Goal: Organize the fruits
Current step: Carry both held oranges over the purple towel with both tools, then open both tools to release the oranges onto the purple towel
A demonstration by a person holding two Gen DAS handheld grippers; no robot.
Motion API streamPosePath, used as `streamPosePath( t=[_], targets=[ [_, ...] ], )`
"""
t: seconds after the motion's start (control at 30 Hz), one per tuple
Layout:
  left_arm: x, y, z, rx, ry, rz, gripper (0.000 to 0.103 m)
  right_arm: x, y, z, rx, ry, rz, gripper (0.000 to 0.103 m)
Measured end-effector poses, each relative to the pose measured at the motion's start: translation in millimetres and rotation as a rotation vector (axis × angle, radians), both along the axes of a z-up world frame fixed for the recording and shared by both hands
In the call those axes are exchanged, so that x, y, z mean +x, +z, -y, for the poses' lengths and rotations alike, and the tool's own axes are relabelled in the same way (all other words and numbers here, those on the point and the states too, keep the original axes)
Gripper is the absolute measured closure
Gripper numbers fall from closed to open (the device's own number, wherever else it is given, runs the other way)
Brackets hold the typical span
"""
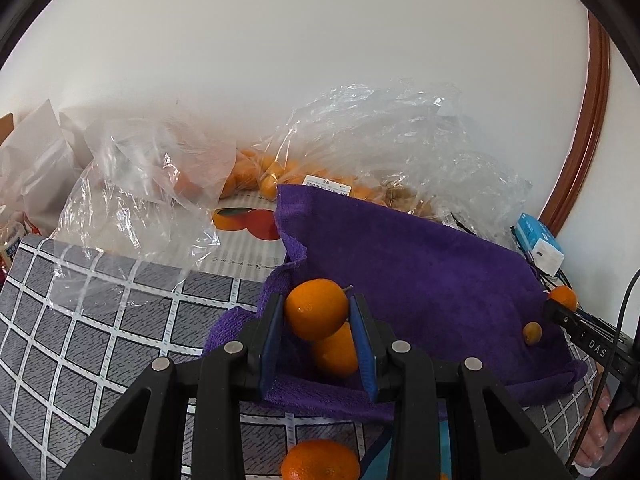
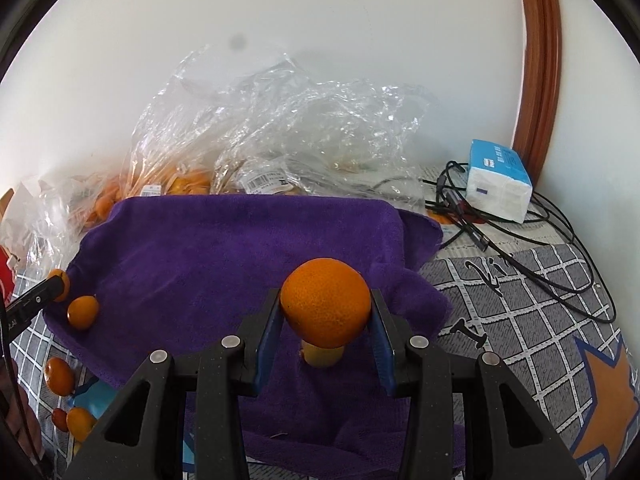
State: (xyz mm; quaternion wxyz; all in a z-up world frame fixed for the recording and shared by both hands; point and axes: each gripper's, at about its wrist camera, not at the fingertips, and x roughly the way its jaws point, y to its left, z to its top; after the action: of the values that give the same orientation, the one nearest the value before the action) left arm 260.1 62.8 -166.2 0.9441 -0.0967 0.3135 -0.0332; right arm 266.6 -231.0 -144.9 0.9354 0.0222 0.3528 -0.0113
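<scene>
White wall is backing a grid-patterned table cover where a purple towel (image 2: 224,248) is lying spread as the sorting spot, with clear plastic bags (image 2: 280,128) of fruit crowding its far edge. Over the towel's left side, the left gripper (image 1: 318,312) is clamping 1 small orange (image 1: 316,308) just above a fruit already resting there, likely to group them. Over the towel's right side, the right gripper (image 2: 326,312) is pinching 1 larger orange (image 2: 326,300) above a small yellowish fruit (image 2: 322,354), seemingly for the same reason.
</scene>
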Motion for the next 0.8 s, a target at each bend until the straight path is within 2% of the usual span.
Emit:
streamPosePath(
  t=[0.2, 0.4, 0.67, 0.8],
  targets=[
    [1, 1, -7, -0.046, 0.002, -0.012, 0.071, 4, -7, 7, 0.029, -0.018, -0.024, 0.062],
    [-1, 2, -15, -0.1, -0.004, -0.006, 0.071, 3, -11, -3, 0.042, 0.031, -0.036, 0.062],
    [-2, 2, -7, -0.115, -0.043, 0.002, 0.071, 2, -15, -25, -0.021, 0.094, -0.023, 0.061],
    [2, -1, -3, -0.104, -0.044, -0.027, 0.071, 6, -19, -28, -0.028, 0.079, -0.021, 0.061]
  ],
)
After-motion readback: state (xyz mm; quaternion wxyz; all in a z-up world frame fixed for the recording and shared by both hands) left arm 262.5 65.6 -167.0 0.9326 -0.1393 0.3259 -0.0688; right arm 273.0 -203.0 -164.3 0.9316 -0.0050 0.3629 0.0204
